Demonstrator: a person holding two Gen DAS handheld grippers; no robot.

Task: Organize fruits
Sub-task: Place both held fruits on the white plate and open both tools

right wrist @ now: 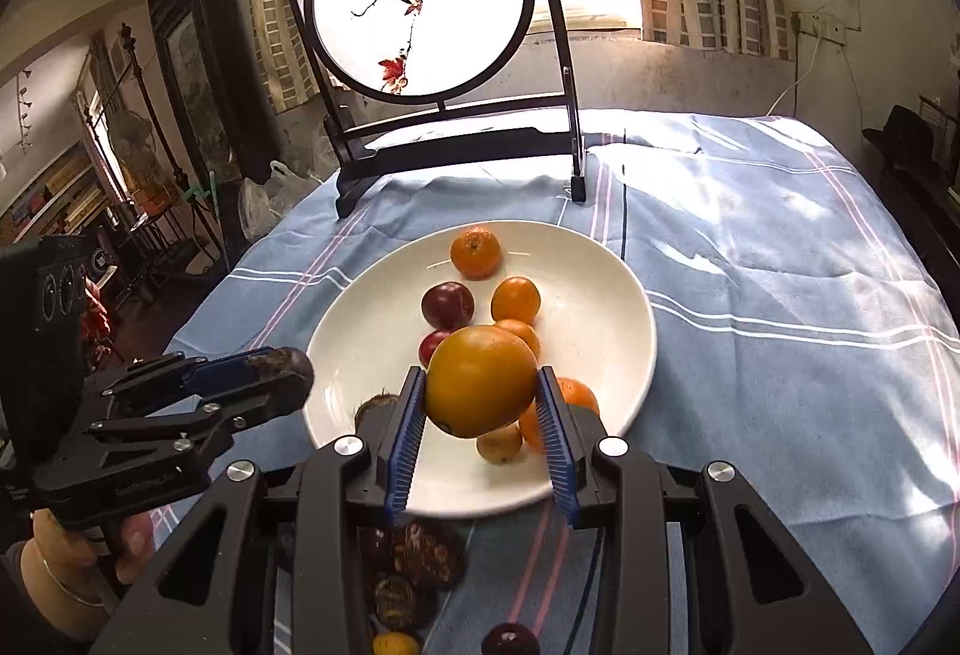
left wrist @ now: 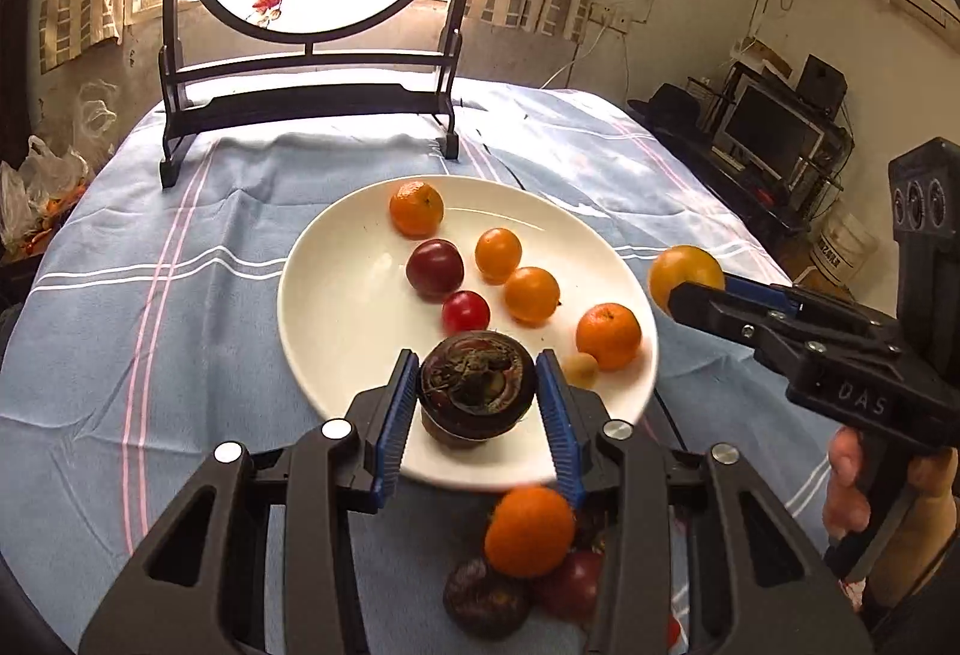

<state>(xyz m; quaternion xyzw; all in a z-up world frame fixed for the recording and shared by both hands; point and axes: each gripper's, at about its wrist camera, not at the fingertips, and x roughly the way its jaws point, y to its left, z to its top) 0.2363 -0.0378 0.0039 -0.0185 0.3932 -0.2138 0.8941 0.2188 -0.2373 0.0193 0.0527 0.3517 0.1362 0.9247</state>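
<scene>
Blue-striped cloth (left wrist: 180,295) under plate (left wrist: 336,307) — mangosteen (left wrist: 474,385) clamped in left gripper (left wrist: 477,415).

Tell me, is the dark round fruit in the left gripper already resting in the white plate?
Cannot tell. The left gripper is shut on the dark fruit above the white plate, but neither view shows its underside.

A dark mangosteen (left wrist: 476,385) is clamped between the blue pads of the left claw (left wrist: 477,385) above the near rim of a white plate (left wrist: 336,307). At the right, a yellow-orange fruit (left wrist: 684,276) is gripped by the right claw (left wrist: 690,289). Loose fruits (left wrist: 528,532) are seen on the blue-clothed counter (left wrist: 180,325).
</scene>
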